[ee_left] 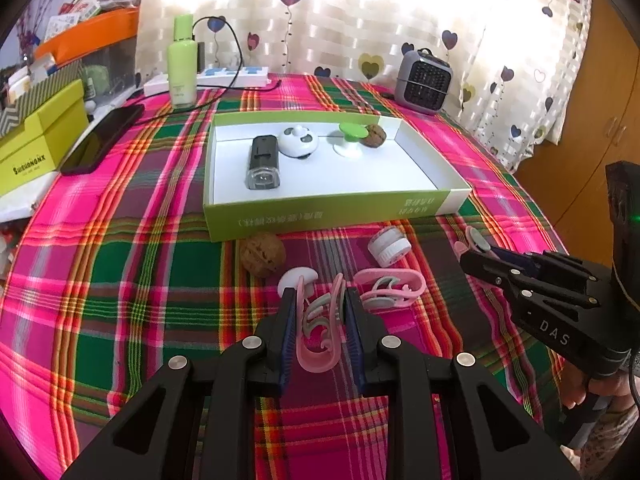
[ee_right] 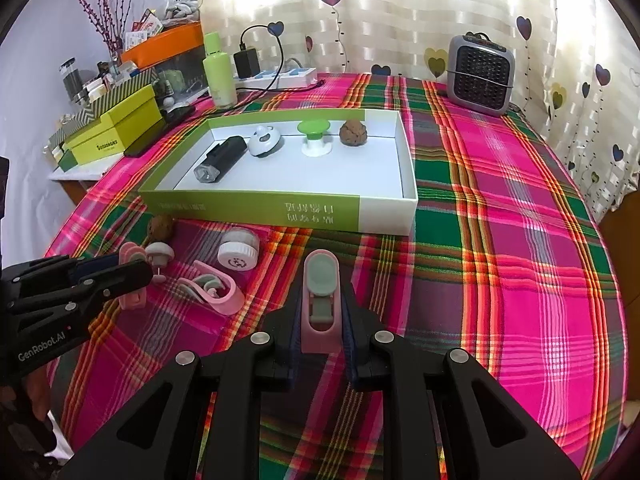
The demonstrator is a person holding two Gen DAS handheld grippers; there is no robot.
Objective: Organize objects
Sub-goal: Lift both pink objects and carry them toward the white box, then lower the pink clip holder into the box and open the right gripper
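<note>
pink clip [ee_left: 318, 334] in left tongs [ee_left: 319, 300], pink holder [ee_right: 321, 300] in right tongs [ee_right: 322, 296]

Backlit curtain [ee_left: 360, 20] glare; fisheye-warped edges

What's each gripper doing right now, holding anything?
Left gripper: closed on a pink and grey clip.
Right gripper: closed on a pink and grey holder.

Ahead of me at twelve o'clock a backlit heart-print curtain [ee_left: 360, 20] glows behind the plaid-clothed table [ee_left: 120, 280], with a wooden cabinet [ee_left: 600, 100] at two o'clock.
</note>
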